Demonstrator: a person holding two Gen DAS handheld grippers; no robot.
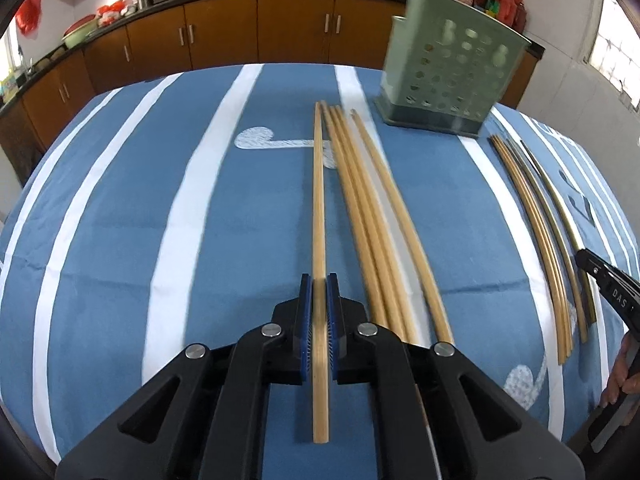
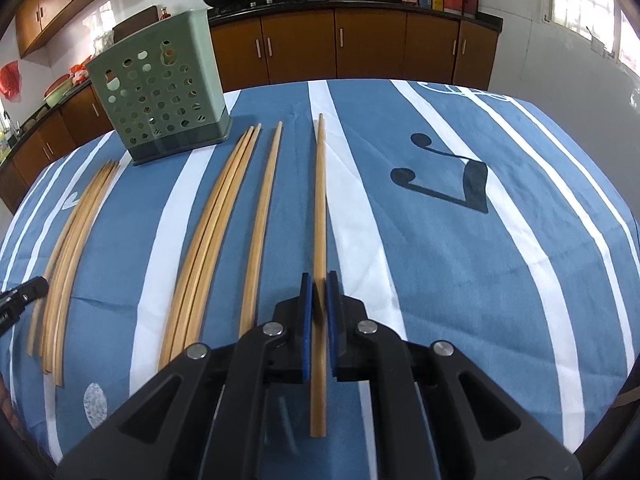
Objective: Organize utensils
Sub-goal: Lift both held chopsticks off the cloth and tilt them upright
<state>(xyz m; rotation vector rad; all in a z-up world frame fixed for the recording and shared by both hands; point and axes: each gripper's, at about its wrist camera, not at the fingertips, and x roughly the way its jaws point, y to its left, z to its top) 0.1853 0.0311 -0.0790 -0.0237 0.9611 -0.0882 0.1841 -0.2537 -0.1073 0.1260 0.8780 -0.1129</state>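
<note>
In the left wrist view my left gripper (image 1: 319, 280) is shut on one bamboo chopstick (image 1: 319, 200) that points away towards the far edge. Just right of it lies a bundle of several chopsticks (image 1: 368, 220). In the right wrist view my right gripper (image 2: 319, 280) is shut on another chopstick (image 2: 319, 200). To its left lie a single chopstick (image 2: 264, 216) and a close group (image 2: 216, 232). The green perforated holder (image 2: 160, 92) stands upright at the back, beyond both groups. I cannot tell whether either held chopstick rests on the cloth.
The table wears a blue cloth with white stripes (image 1: 120, 220) and music-note prints (image 2: 460, 184). Brown kitchen cabinets (image 1: 256, 28) run behind it. A hand on the right gripper's handle (image 1: 624, 380) shows at the right edge. The left gripper's tip (image 2: 28, 292) enters the right view.
</note>
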